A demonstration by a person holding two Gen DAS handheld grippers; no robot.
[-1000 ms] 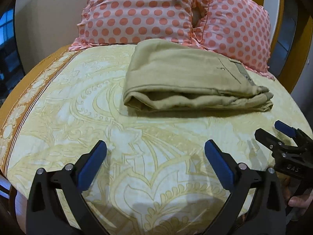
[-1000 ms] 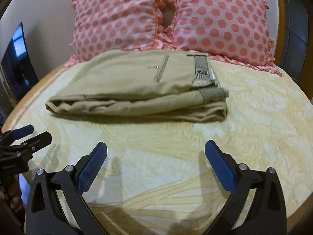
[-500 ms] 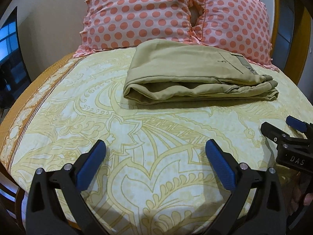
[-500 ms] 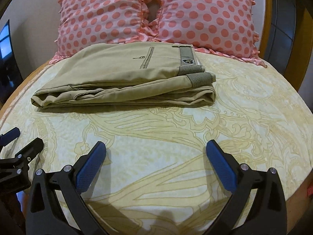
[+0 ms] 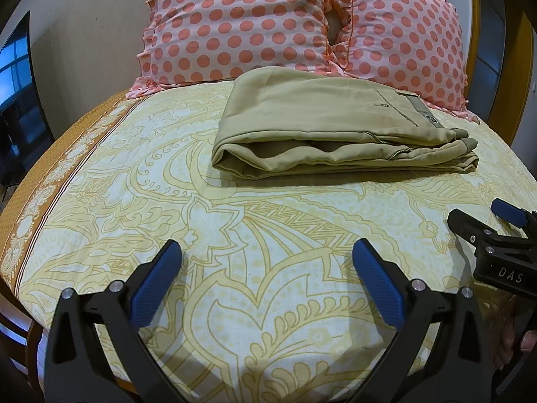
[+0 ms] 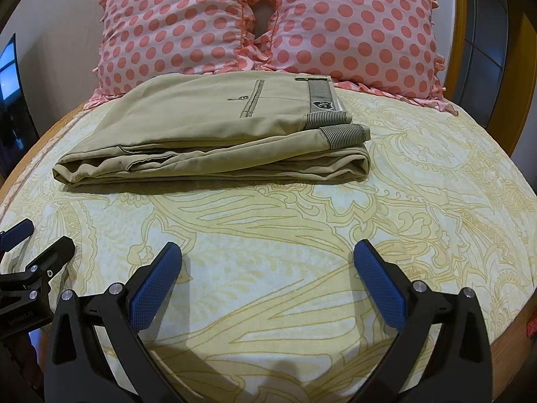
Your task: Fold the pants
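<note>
Khaki pants (image 5: 329,124) lie folded in a flat rectangular stack on the bed, in front of the pillows; they also show in the right wrist view (image 6: 214,134), waistband at the right end. My left gripper (image 5: 266,262) is open and empty, held above the bedspread well short of the pants. My right gripper (image 6: 268,265) is open and empty too, also short of the pants. Each gripper shows at the edge of the other's view: the right one (image 5: 486,218), the left one (image 6: 37,238).
Two pink polka-dot pillows (image 5: 241,23) (image 6: 352,23) lean at the head of the bed behind the pants. The yellow patterned bedspread (image 5: 235,235) covers the mattress. A dark screen (image 5: 16,100) stands at the left wall. A wooden headboard frame (image 6: 459,33) rises at the right.
Both grippers have drawn back a little from the pants and stayed open. The pants have not moved.
</note>
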